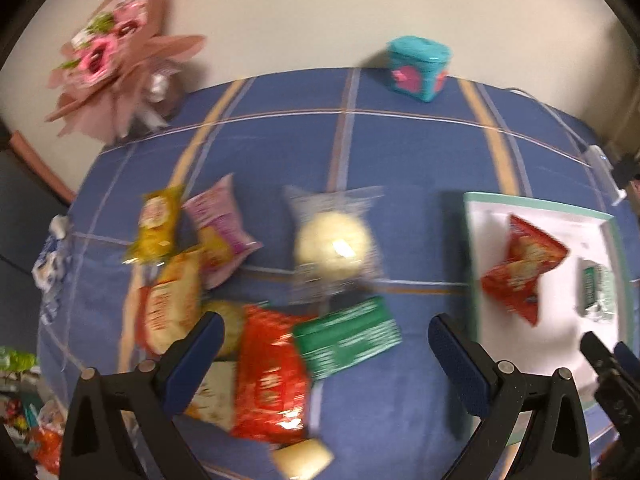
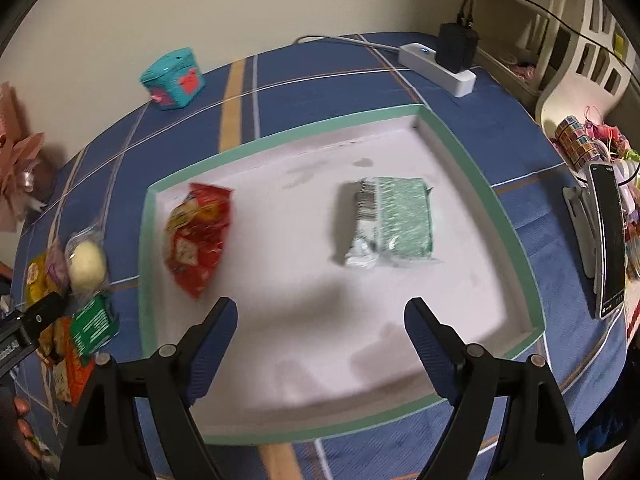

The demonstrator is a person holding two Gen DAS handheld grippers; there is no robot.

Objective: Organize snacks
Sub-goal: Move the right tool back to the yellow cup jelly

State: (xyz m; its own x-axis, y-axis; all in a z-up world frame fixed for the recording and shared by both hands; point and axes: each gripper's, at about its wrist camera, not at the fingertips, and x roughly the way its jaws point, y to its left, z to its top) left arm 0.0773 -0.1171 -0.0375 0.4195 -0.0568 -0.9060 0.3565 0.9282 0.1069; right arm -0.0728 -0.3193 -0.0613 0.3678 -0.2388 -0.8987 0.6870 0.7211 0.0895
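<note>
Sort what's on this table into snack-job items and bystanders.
Job: tray; red packet and pale green packet already in it; round bun in clear wrap, dark green packet, yellow packet, big red bag.

Bystanders: teal box, bouquet, power strip, phone.

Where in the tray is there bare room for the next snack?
The tray is bare between the red packet and the green packet, and along its near rim. The snack pile left of it is crowded.
</note>
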